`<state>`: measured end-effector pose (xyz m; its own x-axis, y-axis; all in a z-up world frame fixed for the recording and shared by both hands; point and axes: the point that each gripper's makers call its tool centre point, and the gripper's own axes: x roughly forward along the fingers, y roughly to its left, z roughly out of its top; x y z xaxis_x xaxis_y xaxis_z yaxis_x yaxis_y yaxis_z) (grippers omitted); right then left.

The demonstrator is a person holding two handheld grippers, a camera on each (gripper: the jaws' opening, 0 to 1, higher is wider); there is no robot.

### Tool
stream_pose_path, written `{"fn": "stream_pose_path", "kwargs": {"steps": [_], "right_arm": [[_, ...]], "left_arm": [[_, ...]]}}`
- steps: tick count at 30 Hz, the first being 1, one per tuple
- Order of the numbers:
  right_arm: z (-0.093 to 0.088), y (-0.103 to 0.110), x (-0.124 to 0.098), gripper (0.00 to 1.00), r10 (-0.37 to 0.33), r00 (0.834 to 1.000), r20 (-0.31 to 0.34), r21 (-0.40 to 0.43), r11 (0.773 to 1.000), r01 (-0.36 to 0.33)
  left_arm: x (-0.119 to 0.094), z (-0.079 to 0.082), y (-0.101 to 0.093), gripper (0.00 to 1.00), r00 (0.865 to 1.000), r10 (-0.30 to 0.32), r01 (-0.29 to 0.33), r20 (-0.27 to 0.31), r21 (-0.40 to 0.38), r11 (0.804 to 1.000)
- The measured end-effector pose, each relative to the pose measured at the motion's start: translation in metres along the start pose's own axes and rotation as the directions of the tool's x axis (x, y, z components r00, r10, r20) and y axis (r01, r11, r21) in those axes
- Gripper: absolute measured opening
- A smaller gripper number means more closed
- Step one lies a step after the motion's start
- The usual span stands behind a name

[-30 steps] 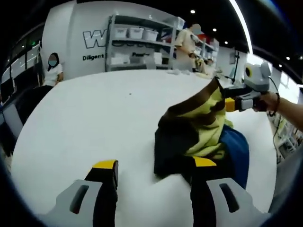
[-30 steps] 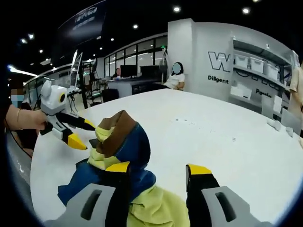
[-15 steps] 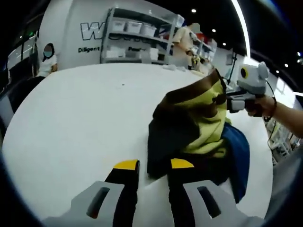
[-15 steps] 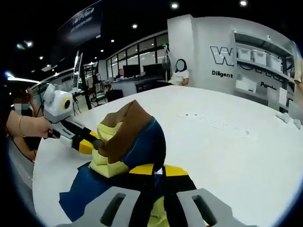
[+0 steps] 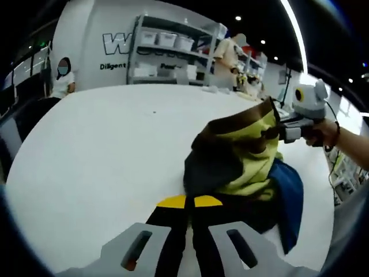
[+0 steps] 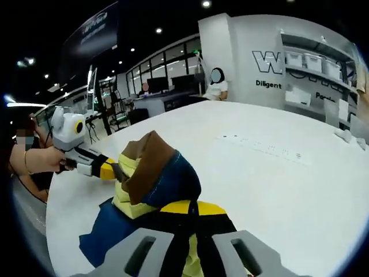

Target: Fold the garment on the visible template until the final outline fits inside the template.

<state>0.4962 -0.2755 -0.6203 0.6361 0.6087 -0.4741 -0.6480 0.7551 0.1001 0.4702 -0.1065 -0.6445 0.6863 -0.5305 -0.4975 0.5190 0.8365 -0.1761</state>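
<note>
A bunched garment (image 5: pixel 242 161) of yellow-green, navy, blue and brown cloth lies in a heap on the white table (image 5: pixel 98 144). My left gripper (image 5: pixel 190 201) is shut on the heap's near dark edge. In the left gripper view my right gripper (image 5: pixel 271 134) comes in from the right, held by a hand (image 5: pixel 326 130), and pinches the raised brown-trimmed edge. In the right gripper view the garment (image 6: pixel 153 173) rises just past my right gripper (image 6: pixel 190 206), whose jaws are shut on the cloth. My left gripper (image 6: pixel 112 171) bites its far left side there.
Metal shelves with white bins (image 5: pixel 167 40) stand beyond the table, with a person (image 5: pixel 228 52) beside them. Another person (image 6: pixel 216 86) sits by the white wall. Desks and screens (image 6: pixel 155 92) fill the background. The white table (image 6: pixel 277 173) stretches wide to the right of the garment.
Both grippers went from open to shut on the garment, the right one first, then the left. The cloth is bunched and lifted slightly higher between them.
</note>
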Motion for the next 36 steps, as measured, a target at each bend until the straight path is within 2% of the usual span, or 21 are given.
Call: {"fn": "stream_pose_path", "kwargs": {"steps": [3, 16, 25, 29, 36], "right_arm": [[0.004, -0.002, -0.006, 0.00, -0.002, 1.000, 0.001, 0.016, 1.000, 0.002], [0.019, -0.002, -0.032, 0.00, -0.015, 0.999, 0.033, 0.010, 1.000, 0.015], [0.023, -0.007, -0.048, 0.00, -0.052, 0.998, 0.044, 0.001, 0.999, 0.052], [0.026, -0.009, -0.057, 0.00, -0.067, 0.997, 0.046, -0.004, 0.998, 0.067], [0.040, -0.016, -0.072, 0.00, -0.096, 0.992, 0.078, -0.010, 0.995, 0.097]], "left_arm": [[-0.007, 0.009, 0.004, 0.00, 1.000, -0.005, 0.006, 0.029, -0.026, 1.000], [-0.023, 0.028, 0.005, 0.00, 0.999, 0.001, -0.003, 0.055, 0.033, 0.999], [-0.038, 0.037, 0.016, 0.00, 0.997, 0.033, -0.037, 0.075, 0.050, 0.998], [-0.047, 0.047, 0.020, 0.00, 0.993, 0.042, -0.050, 0.110, 0.067, 0.996], [-0.061, 0.061, 0.031, 0.00, 0.987, 0.074, -0.084, 0.143, 0.066, 0.994]]}}
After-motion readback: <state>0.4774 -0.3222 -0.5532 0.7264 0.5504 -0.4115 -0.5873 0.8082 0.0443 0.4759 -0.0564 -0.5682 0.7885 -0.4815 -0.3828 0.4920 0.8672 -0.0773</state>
